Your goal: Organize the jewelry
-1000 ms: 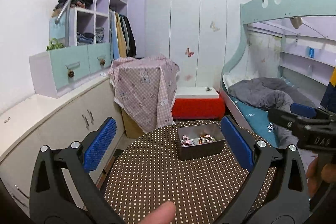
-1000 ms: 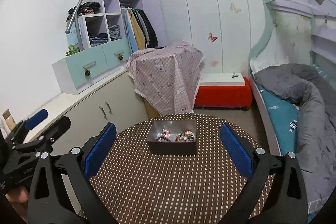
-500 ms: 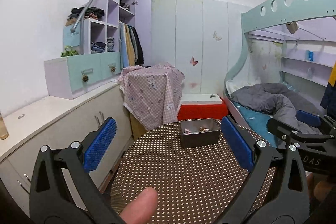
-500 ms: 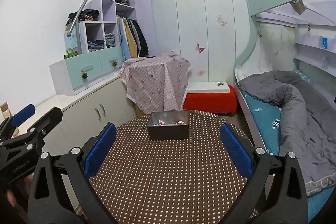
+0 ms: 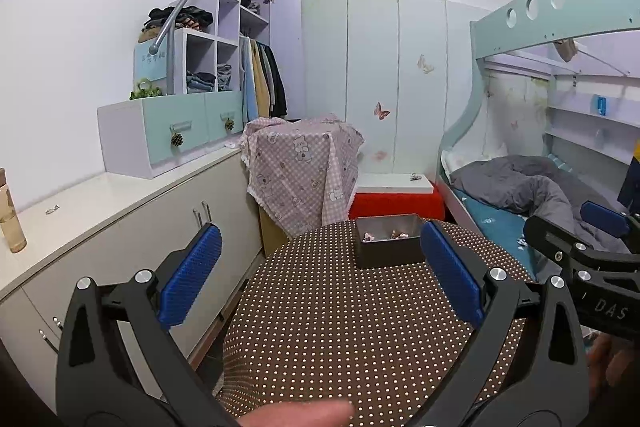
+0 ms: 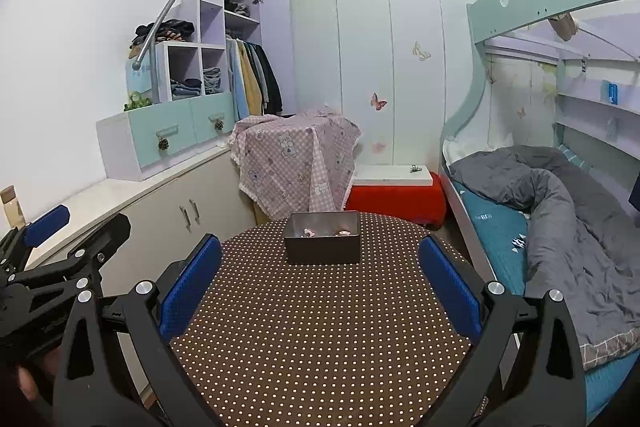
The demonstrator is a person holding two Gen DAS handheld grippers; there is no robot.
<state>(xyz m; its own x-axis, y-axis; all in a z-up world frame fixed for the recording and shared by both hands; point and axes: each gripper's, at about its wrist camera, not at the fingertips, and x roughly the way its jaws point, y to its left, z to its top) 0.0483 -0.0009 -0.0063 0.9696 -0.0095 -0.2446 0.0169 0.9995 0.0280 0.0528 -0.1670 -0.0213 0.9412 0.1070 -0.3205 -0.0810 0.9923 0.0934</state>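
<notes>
Grippers lifted back from the jewelry box

Left wrist view: left gripper [image 5: 320, 273] has risen and tilted up over 1 second; its jaws are spread wide, empty. The metal box [image 5: 387, 240] sits farther off on the dotted round table [image 5: 340, 339], jewelry [image 5: 386, 235] inside.

Right wrist view: right gripper [image 6: 320, 279] likewise pulled back, jaws apart, empty. Whether sorting is finished or pending cannot be told.

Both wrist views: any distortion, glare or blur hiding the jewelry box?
Left wrist view: strong fisheye bending, dark corners, even light; the jewelry box is sharp, its contents too small to identify. Right wrist view: same curvature, no glare; the box is unobstructed.
</notes>
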